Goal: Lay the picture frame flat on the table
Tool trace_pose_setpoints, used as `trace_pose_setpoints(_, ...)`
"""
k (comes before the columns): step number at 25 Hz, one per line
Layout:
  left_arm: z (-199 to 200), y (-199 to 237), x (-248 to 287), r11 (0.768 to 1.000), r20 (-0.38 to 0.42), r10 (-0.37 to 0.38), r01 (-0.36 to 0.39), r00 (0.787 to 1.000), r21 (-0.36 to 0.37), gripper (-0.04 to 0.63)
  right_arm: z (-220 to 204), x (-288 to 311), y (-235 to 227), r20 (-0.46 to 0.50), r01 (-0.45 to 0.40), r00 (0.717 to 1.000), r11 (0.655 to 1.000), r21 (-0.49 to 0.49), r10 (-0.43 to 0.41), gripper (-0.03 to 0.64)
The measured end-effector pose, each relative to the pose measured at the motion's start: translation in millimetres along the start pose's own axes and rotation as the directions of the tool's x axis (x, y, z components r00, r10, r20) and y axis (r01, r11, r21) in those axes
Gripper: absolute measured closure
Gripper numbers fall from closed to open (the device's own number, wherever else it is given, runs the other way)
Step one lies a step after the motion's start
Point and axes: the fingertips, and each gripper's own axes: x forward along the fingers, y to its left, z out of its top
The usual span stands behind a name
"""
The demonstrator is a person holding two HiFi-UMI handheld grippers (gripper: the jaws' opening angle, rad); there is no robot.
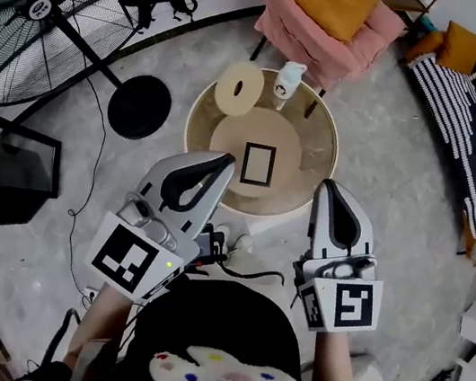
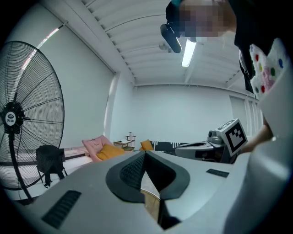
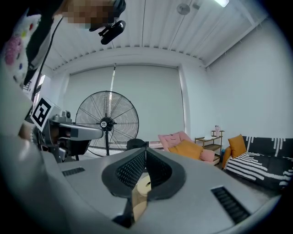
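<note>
The left gripper (image 1: 226,165) and right gripper (image 1: 328,186) hover at the worktop's (image 1: 317,144) edge, fingers pressed together on nothing (no grip needed), since the picture frame (image 1: 258,164) apparently lies flat.

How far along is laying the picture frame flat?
Done, it seems: the picture frame appears to lie flat on the round table. In hand: nothing; the left claw and right claw are shut, empty, held short of the table. Left: apparently nothing.
</note>
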Motion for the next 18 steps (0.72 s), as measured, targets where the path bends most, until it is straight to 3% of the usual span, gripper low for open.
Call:
trace_pose_setpoints(9,-1.7,-2.9,2.1,1.000,-0.014,0.000,0.000,1.000,-0.002,0.581,1.7,-0.5,-1.7,-0.013,0.013,1.000,1.000,0.012,-0.012,0.584)
trace_pose_setpoints(13,-5.4,-4.4,3.4,1.000,-0.020,0.000,0.000,1.000,-0.004,0.580,10.4,3.1,-0.2,0.047,0.006,0.999,1.000,-0.006,-0.005,0.584)
trace_pose_setpoints(18,-2.6,-8.7,7.4,1.000,-0.017,-0.008,0.008,1.000,-0.002,0.580,2.3,-0.8,-0.7,0.006,-0.015,1.000,1.000,0.011,0.015,0.584)
